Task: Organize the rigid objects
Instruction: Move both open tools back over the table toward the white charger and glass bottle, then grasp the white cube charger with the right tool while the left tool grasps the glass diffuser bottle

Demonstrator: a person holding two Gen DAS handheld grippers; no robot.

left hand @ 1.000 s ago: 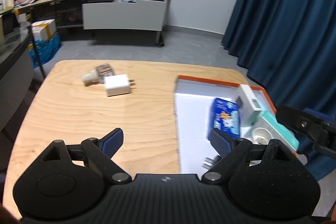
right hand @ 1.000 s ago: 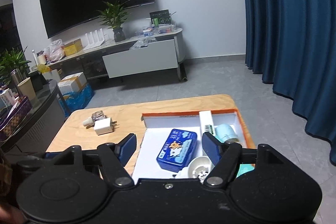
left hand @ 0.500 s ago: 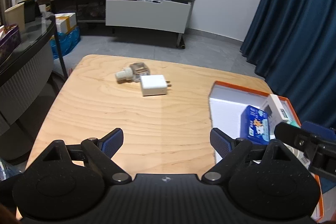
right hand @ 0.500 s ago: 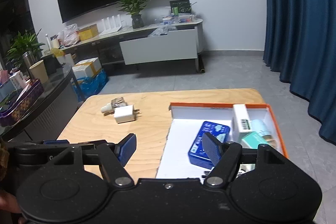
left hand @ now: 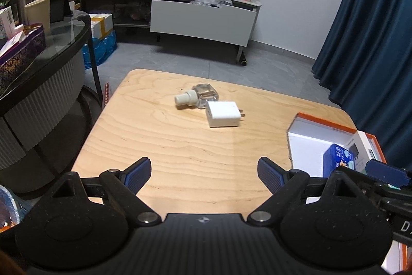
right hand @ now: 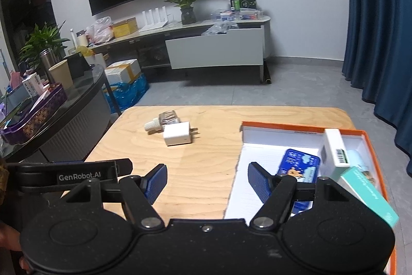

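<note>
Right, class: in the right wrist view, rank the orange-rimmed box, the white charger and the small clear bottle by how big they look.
1. orange-rimmed box, by far the largest.
2. white charger.
3. small clear bottle, slightly smaller; it lies a little farther from the camera, so this gap is uncertain.

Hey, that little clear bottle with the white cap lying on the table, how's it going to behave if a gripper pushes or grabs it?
The clear bottle lies on its side, so its round white cap may let it pivot or roll when nudged. It looks like smooth glass or hard plastic: probably rigid, possibly slippery. It seems to touch the white charger, so a push would likely shift both.
</note>
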